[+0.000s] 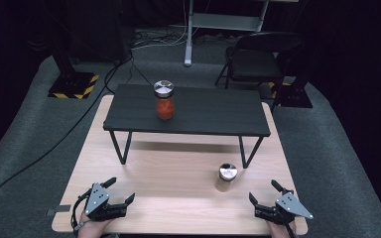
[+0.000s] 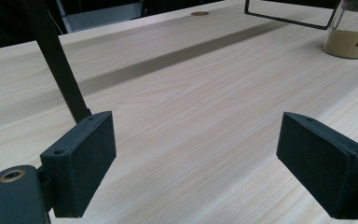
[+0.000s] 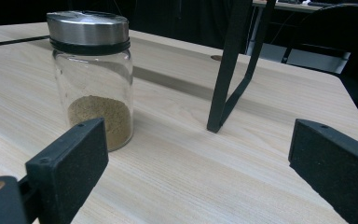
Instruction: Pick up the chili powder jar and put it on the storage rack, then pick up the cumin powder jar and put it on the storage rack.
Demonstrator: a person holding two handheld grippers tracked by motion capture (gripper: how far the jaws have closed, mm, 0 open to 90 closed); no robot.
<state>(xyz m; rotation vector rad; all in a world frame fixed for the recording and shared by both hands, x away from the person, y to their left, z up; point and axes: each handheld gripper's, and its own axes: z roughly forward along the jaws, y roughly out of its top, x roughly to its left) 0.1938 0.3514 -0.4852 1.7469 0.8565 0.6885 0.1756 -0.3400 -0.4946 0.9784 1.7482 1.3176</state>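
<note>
My left claw rests at the near left corner of the surface, jaws spread wide apart with nothing between them. In the left gripper view, the two black pads frame bare light wood, and one black leg of the raised shelf stands just beyond the left pad.

My right claw rests at the near right corner, jaws likewise spread apart and clamped on nothing. In the right gripper view, the pads stand wide, with open wood grain between them.

The nearest item to the right claw is a glass jar with a metal lid, holding a shallow layer of tan powder. It stands upright on the surface, near the right claw and slightly ahead of it toward the centre, not touching either pad. In the high view the same jar sits just in front of the shelf's right leg frame.

A low black shelf stands across the far half of the surface. On top of it, left of centre, stands a second jar with a metal lid and red contents, upright and well apart from both claws.

Beyond the surface, a black folding chair stands on grey carpet.
</note>
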